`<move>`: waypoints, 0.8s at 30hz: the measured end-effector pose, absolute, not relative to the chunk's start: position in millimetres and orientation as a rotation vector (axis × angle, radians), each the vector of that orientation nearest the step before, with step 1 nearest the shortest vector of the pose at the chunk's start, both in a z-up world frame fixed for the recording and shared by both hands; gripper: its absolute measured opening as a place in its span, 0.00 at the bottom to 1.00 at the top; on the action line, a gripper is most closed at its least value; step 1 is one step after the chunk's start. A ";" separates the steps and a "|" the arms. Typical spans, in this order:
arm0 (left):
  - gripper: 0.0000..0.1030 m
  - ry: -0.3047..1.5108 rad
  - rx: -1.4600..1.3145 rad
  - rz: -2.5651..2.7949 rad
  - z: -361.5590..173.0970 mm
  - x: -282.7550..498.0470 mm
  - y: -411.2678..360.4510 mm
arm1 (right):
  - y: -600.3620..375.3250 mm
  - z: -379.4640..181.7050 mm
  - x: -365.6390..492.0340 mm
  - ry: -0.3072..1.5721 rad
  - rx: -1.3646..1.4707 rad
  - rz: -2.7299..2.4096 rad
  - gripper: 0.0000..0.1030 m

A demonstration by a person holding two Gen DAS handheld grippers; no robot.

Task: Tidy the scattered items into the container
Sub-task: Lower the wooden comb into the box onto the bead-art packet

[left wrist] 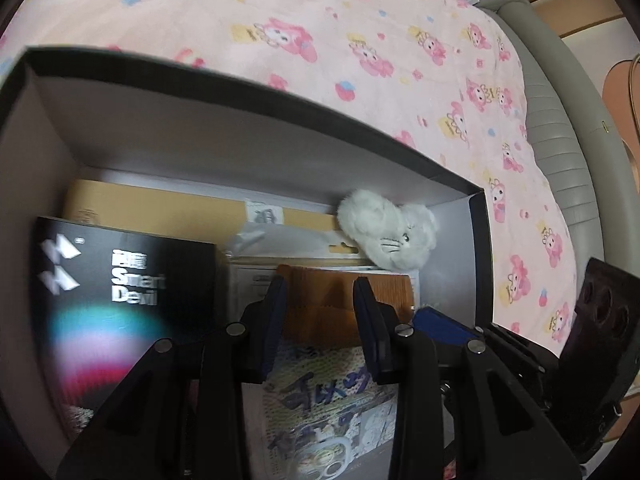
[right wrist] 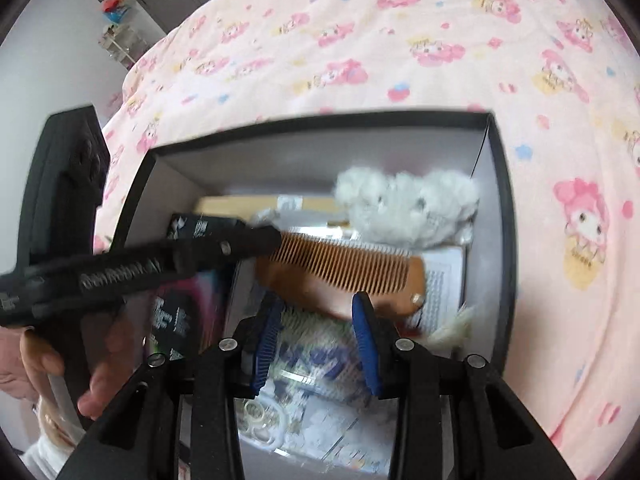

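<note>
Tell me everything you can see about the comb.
The comb is wooden, orange-brown, with one row of fine, close-set teeth along a solid spine, teeth pointing toward the far wall. It lies roughly flat inside the box, on top of papers and a printed packet, near the white plush toy. The left gripper reaches in at its end; contact is unclear. The right gripper hovers just short of its spine, not touching.

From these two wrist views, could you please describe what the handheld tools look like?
Both tools, left and right, are matte black plastic with silver pivot screws and ribbed blue pads on their fingers. The left tool's side carries raised lettering, too blurred to read. No cables or sleeves show.
</note>
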State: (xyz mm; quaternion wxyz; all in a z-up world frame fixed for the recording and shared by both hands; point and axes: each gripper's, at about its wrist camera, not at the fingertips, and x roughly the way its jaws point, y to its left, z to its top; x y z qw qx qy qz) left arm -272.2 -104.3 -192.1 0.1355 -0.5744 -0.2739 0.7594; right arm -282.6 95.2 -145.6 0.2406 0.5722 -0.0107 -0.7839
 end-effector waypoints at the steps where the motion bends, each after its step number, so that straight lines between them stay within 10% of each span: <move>1: 0.32 -0.798 -1.658 2.182 -192.8 -274.4 -100.4 | 95.8 -149.0 -287.0 -0.034 1.589 -2.145 0.31; 24: 0.32 -0.741 -1.718 2.157 -191.7 -247.8 -105.1 | 101.7 -148.1 -252.1 -0.052 1.569 -2.162 0.31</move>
